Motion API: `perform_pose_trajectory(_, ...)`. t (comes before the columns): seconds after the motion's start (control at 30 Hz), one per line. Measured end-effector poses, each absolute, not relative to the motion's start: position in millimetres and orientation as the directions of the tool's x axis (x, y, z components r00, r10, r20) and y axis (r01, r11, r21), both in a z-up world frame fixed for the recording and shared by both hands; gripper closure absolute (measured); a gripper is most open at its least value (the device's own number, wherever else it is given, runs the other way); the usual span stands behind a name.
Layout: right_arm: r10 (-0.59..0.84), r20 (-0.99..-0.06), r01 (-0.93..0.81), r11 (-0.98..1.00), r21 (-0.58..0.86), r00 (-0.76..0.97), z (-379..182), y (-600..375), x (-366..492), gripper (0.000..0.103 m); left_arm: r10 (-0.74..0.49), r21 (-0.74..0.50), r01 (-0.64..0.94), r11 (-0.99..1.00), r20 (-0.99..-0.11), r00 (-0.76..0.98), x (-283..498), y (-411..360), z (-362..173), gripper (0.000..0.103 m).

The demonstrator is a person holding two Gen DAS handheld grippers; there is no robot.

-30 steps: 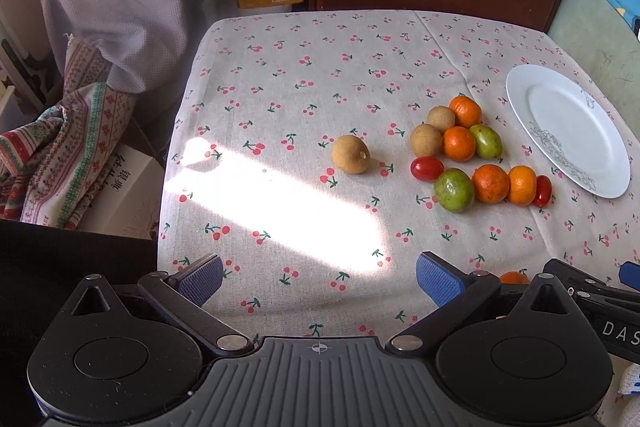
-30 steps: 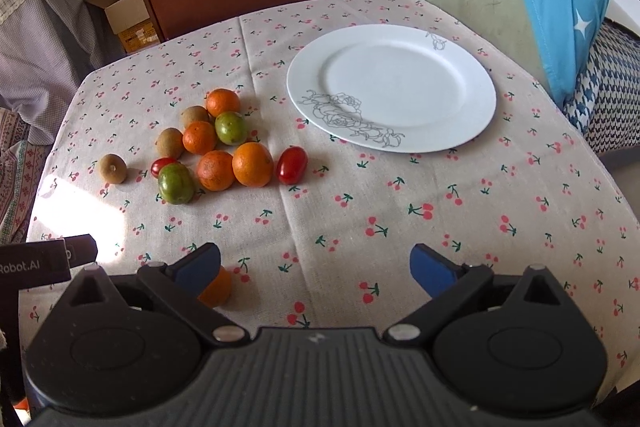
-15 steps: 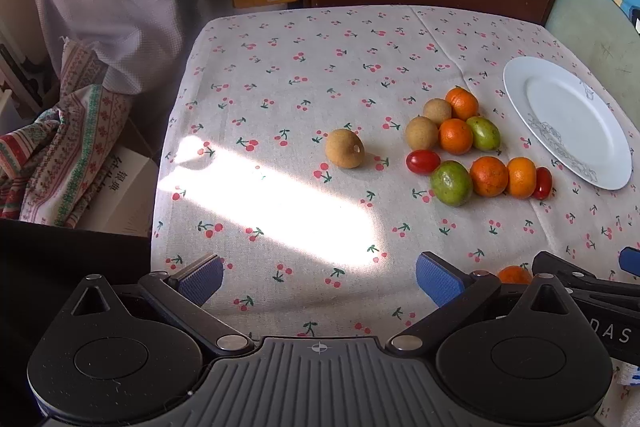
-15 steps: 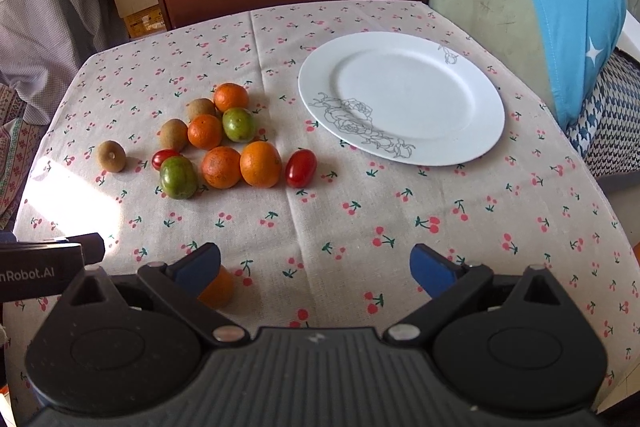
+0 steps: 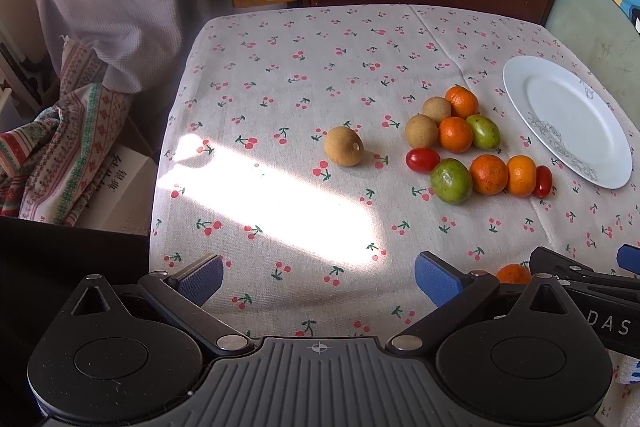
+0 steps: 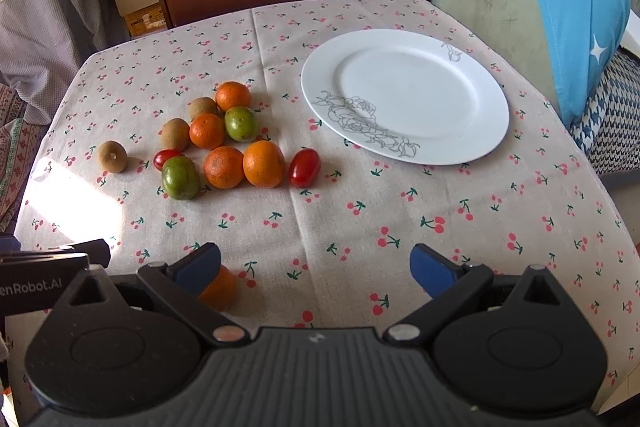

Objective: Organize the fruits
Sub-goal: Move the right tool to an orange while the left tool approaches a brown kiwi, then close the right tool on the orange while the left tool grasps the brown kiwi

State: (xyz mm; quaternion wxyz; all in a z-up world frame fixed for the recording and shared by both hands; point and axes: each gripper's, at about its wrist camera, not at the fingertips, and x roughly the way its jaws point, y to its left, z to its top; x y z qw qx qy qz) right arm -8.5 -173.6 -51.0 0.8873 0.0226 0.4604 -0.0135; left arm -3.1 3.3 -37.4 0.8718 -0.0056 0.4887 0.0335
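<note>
Right wrist view — whole plate (image 6: 472,147); left view's cropped; both grippers (image 5: 318,273) (image 6: 315,265) agape, orange (image 6: 222,287) half-hidden.

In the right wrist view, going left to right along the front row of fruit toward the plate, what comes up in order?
Lone brown fruit → green fruit → darker orange → brighter orange → red tomato → white plate.
</note>
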Motion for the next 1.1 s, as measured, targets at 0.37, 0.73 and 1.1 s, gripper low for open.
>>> perform_pose_trajectory(0.37,0.007,-0.819,0.037,0.999,0.034,0.574,-53,-172,-9,0.008,0.036,0.008,-0.055,0.998,-0.845,0.534,-5,3,-37,0.001)
perform_pose_trajectory(0.73,0.021,-0.815,0.029,0.999,0.046,0.579,-52,-172,-9,0.011,0.027,-0.005,-0.056,0.998,-0.837,0.547,-6,4,-35,0.001)
perform_pose_trajectory(1.1,0.122,-0.786,0.003,0.988,0.155,0.606,-47,-184,-26,0.024,0.041,-0.027,-0.110,0.994,-0.818,0.574,-4,27,-39,0.005)
